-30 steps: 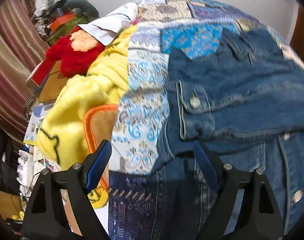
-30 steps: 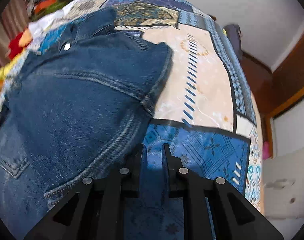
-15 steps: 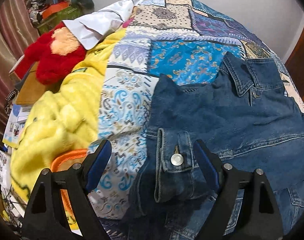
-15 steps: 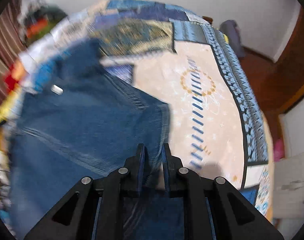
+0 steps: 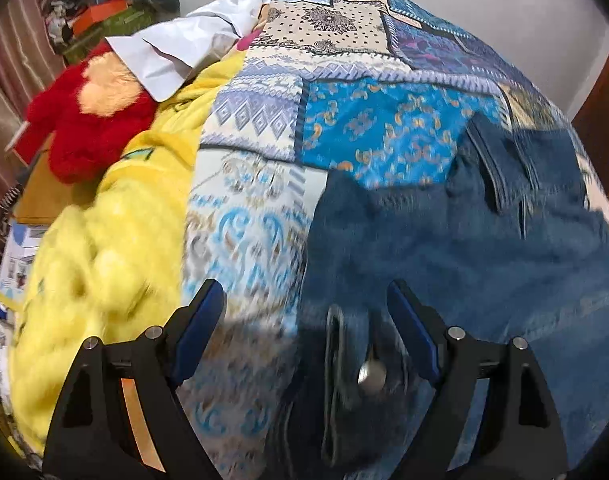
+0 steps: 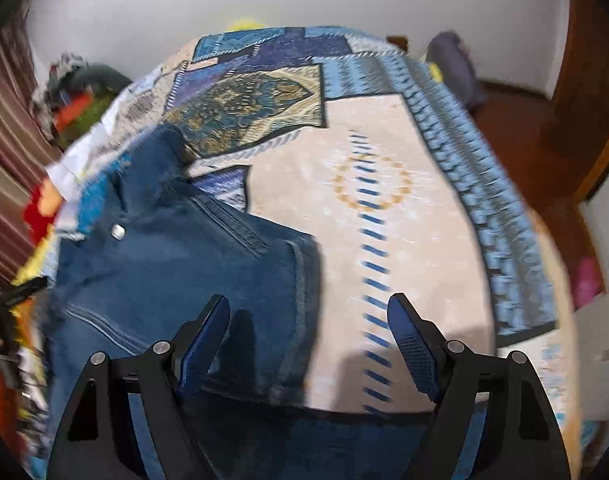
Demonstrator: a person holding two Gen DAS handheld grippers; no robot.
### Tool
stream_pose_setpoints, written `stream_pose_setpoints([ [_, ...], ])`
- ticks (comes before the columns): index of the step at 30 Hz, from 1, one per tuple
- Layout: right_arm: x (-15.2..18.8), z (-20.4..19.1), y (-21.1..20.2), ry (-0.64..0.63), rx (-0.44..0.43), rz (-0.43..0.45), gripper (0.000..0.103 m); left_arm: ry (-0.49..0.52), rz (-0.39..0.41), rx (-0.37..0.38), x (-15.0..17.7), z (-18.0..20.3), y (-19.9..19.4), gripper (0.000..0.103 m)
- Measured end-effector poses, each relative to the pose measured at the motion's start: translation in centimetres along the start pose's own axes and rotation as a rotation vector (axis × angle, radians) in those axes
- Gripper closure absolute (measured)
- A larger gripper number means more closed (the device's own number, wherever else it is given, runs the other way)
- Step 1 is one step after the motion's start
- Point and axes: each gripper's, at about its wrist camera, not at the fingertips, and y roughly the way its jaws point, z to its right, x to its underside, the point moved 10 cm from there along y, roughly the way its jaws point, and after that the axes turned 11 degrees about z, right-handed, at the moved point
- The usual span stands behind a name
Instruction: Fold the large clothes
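A blue denim jacket [image 5: 444, 248] lies spread on a patchwork bedspread [image 5: 344, 136], collar toward the far end. My left gripper [image 5: 306, 320] is open and empty, its jaws wide above the jacket's left edge, where a buttoned cuff [image 5: 356, 376] lies between the fingers. In the right wrist view the jacket [image 6: 176, 264] fills the left half, its right edge folded over the bedspread [image 6: 384, 208]. My right gripper [image 6: 308, 332] is open and empty above that edge.
A yellow blanket [image 5: 116, 248], a red plush toy [image 5: 84, 128] and a white cloth [image 5: 184, 52] lie along the bed's left side. Clutter and a striped curtain [image 5: 8, 80] stand beyond. A wooden door [image 6: 584, 92] and floor are to the right of the bed.
My right gripper has opened from shut and pulled back from the jacket's edge. My left gripper has moved forward over the sleeve cuff, still open.
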Motion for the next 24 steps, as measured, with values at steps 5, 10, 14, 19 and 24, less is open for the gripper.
stream_pose_setpoints([
  [5, -0.7, -1.8, 2.5, 0.007, -0.028, -0.010, 0.064, -0.069, -0.040, 0.027, -1.7, 0.1, 3.7, 0.026],
  [10, -0.6, -3.3, 4.1, -0.037, -0.015, -0.031, 0.087, 0.046, -0.046, -0.006, -2.1, 2.0, 5.2, 0.091],
  [14, -2.2, -3.6, 4.1, -0.043, 0.006, -0.010, 0.092, 0.120, -0.026, -0.074, -2.4, 2.8, 5.2, 0.095],
  [19, -4.3, -5.6, 3.6, -0.207, 0.037, 0.017, 0.093, 0.045, 0.080, -0.057, -5.3, 2.0, 1.1, 0.096],
  [24, -7.4, -7.2, 3.8, -0.237, 0.034, 0.046, 0.093, -0.012, 0.133, -0.047, -7.3, 0.0, -1.7, 0.096],
])
